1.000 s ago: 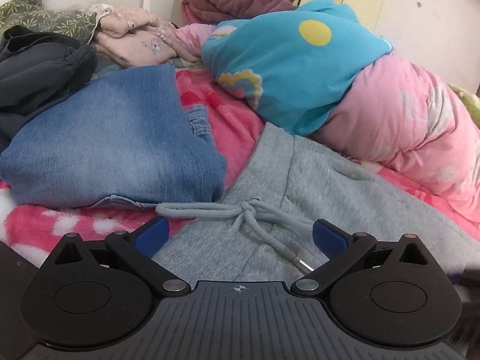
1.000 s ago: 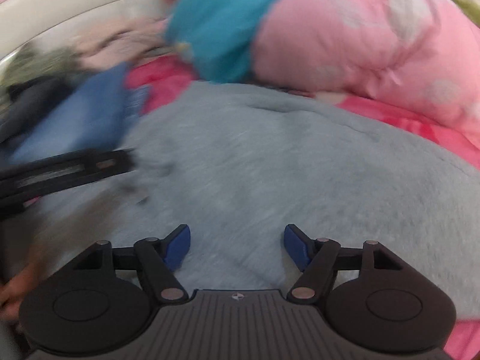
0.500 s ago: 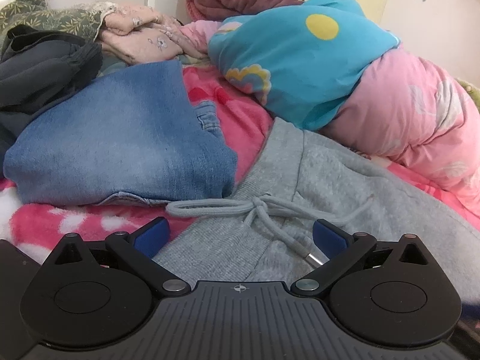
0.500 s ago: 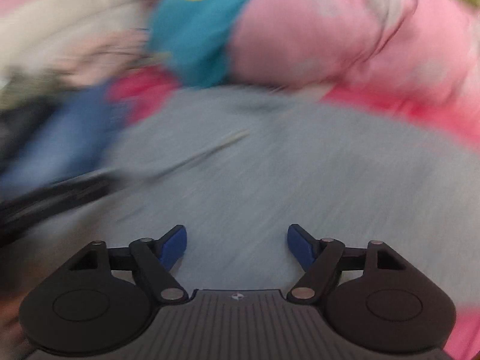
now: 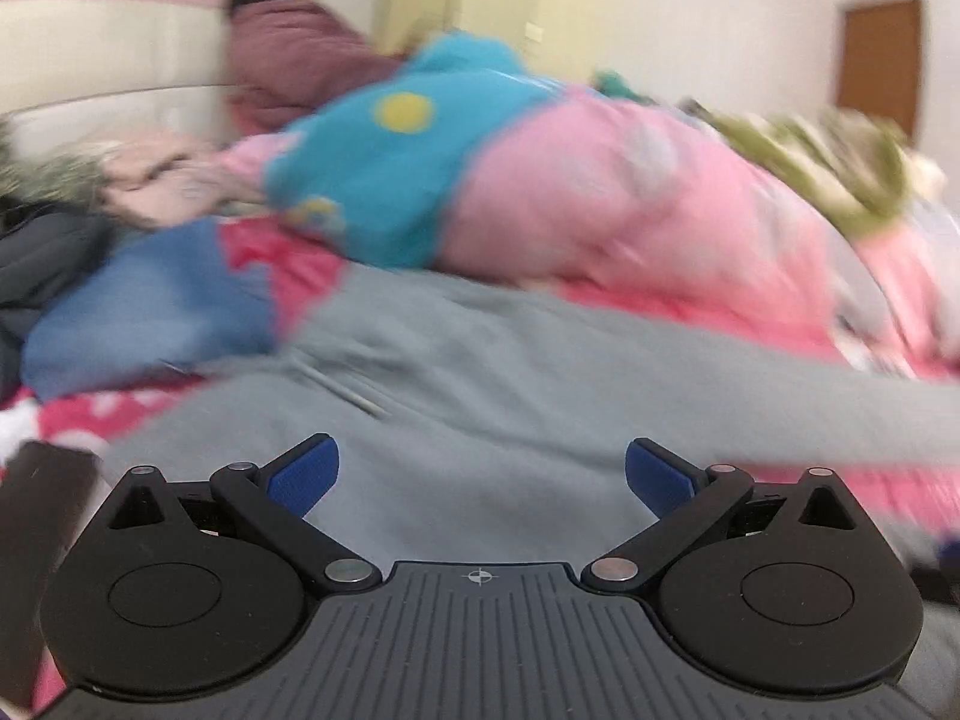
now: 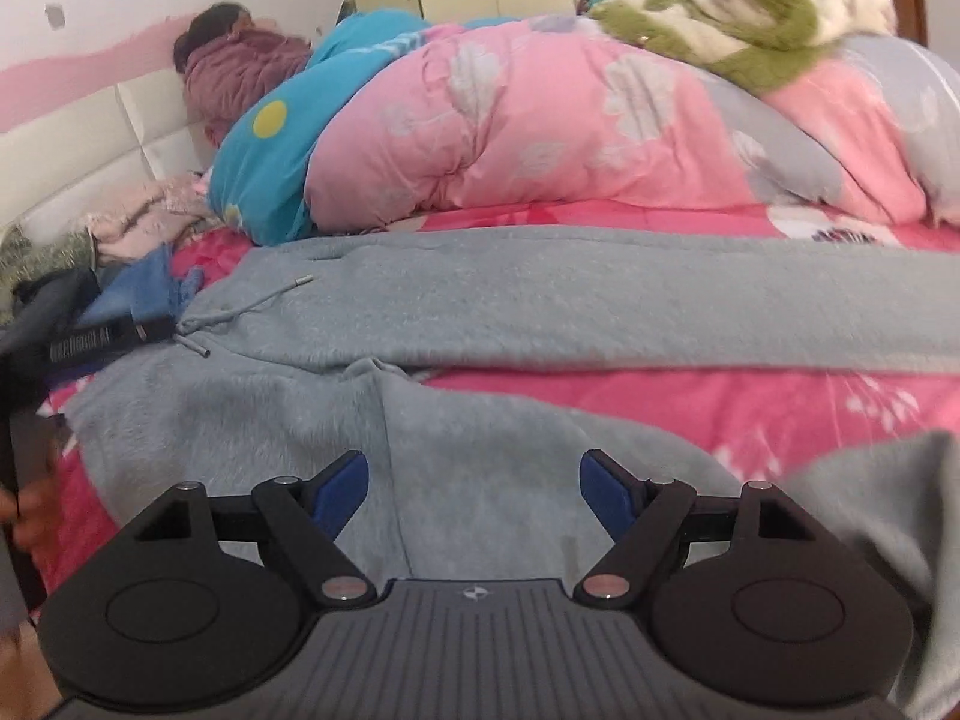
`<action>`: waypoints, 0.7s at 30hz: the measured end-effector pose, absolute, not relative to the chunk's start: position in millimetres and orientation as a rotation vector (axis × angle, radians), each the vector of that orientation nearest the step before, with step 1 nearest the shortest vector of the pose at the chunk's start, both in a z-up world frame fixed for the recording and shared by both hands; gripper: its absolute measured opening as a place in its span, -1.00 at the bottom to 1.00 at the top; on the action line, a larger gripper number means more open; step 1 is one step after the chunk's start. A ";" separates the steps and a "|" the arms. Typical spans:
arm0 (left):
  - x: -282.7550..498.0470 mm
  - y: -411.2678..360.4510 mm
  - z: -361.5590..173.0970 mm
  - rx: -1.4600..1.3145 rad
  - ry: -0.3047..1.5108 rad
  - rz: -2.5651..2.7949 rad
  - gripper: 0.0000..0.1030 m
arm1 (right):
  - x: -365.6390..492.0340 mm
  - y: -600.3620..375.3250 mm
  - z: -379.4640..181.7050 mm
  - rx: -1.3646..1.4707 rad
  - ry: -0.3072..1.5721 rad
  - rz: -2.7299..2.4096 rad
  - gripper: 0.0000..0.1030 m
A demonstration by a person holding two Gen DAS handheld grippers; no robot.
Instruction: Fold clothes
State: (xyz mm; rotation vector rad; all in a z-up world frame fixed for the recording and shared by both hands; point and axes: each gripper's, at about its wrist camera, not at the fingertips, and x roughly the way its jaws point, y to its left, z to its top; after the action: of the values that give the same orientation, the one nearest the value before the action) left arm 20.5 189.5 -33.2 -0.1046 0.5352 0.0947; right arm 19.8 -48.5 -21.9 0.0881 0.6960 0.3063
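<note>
Grey sweatpants (image 6: 540,294) lie spread on the pink bedsheet (image 6: 690,402), with the waistband and its drawstring (image 6: 240,312) at the left and one leg stretched out to the right. The other leg lies bunched at the front, under my right gripper (image 6: 474,480), which is open with nothing between its blue pads. The left wrist view is blurred by motion. There my left gripper (image 5: 480,468) hangs open over the grey sweatpants (image 5: 480,396) and holds nothing. Part of the left tool (image 6: 90,339) shows at the left of the right wrist view.
Folded blue jeans (image 5: 150,312) and a black garment (image 5: 42,258) lie left of the waistband. Behind are a pink duvet (image 6: 540,138), a turquoise cover (image 6: 270,168), a maroon padded jacket (image 6: 240,66) and a green and white fluffy garment (image 6: 750,18). The white headboard (image 6: 120,138) stands at the left.
Both grippers have pulled back and swung right, so the drawstring sits farther off. The left view has gone blurred and the right one has sharpened. The right jaws stand slightly wider.
</note>
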 end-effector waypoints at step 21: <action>-0.1 89.6 -73.7 0.036 0.803 0.201 1.00 | -53.1 -142.2 -45.8 0.045 0.638 0.201 1.00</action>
State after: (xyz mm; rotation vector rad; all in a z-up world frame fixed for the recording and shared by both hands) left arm -0.1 89.6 -73.7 0.0361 0.8032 0.2007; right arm -53.1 -142.2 -45.8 0.0452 0.6381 0.2009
